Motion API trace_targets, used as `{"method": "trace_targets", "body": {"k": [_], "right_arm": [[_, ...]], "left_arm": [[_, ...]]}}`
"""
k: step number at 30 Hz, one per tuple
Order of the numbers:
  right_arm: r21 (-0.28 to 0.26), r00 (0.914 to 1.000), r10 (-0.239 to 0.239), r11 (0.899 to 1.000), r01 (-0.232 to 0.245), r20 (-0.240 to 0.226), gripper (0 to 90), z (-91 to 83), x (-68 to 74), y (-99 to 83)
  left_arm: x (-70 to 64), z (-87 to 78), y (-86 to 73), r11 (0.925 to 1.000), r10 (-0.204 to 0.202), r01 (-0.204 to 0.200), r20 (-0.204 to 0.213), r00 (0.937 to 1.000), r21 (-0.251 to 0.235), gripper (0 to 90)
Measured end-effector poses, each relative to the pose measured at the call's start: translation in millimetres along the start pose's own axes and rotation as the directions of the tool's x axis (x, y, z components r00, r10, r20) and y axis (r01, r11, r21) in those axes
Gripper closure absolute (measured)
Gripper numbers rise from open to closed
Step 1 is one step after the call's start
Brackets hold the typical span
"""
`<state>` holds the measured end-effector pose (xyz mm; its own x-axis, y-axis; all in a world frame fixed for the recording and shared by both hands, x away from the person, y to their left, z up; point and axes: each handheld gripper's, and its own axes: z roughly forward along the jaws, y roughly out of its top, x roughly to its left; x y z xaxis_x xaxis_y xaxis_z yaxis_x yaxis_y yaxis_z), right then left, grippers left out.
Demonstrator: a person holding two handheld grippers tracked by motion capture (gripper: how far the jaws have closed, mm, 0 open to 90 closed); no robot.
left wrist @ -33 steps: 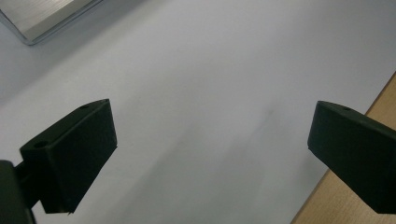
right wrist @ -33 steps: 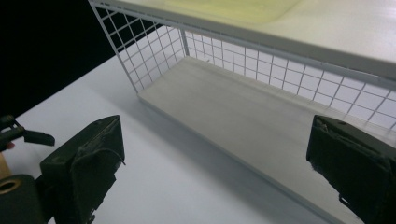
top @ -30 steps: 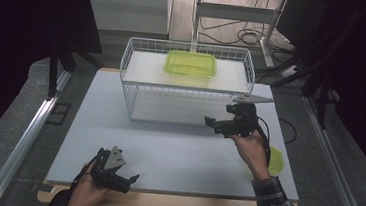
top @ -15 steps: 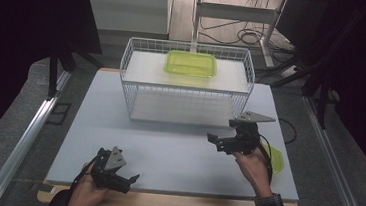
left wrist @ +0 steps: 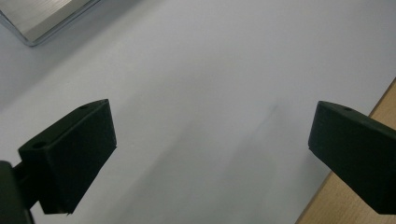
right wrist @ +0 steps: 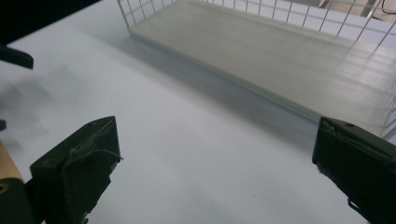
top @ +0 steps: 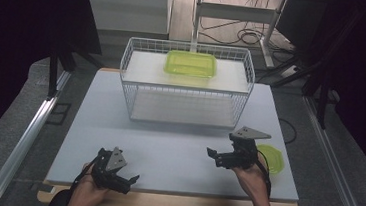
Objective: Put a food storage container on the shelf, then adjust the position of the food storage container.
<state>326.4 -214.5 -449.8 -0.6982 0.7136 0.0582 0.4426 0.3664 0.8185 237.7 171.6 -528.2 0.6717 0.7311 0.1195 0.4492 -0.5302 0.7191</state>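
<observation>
— Right tool has come back from the wire basket toward the near edge of the bench this past second. Left tool hasn't budged from the front left corner.

— Holding anything?

— No. Both sets of jaws stand wide apart with only bare bench between them; the two gripper views show that plainly.

— So where's the green container?

— That yellow-green container sits on the basket's upper shelf, toward the back. A matching yellow-green lid lies on the bench just beside the right hand, partly hidden by it.

— Finished, then?

— Nobody named a task, so I'm guessing: placing looks done, and perhaps the lid is left to deal with.
</observation>
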Motion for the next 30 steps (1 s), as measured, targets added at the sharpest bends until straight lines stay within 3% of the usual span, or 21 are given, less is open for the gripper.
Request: {"method": "trace_targets", "body": {"k": [3,13,22,30], "right_arm": [[0.014,0.9995,-0.017,1.0,0.017,0.028,0.8,0.4,1.7,-6.4],[0.027,1.0,-0.002,1.0,0.002,0.008,0.9,3.8,7.1,-27.9],[0.094,0.9997,0.018,0.995,-0.02,0.018,0.8,12.6,9.6,-46.6],[0.113,0.999,0.025,0.993,-0.029,0.036,0.0,14.1,7.2,-48.9]], "left_arm": [[0.2,-0.4,0.0,1.0,0.006,-0.006,-0.002,1.0,0.003,0.5],[-0.7,0.0,0.2,0.9998,0.019,-0.019,-0.009,0.9998,0.003,0.4],[-0.9,1.0,-0.4,0.9996,0.027,-0.026,-0.016,0.9995,0.014,0.3],[-1.1,1.1,-0.2,0.9995,0.029,-0.029,-0.015,0.9995,0.015,0.3]]}}
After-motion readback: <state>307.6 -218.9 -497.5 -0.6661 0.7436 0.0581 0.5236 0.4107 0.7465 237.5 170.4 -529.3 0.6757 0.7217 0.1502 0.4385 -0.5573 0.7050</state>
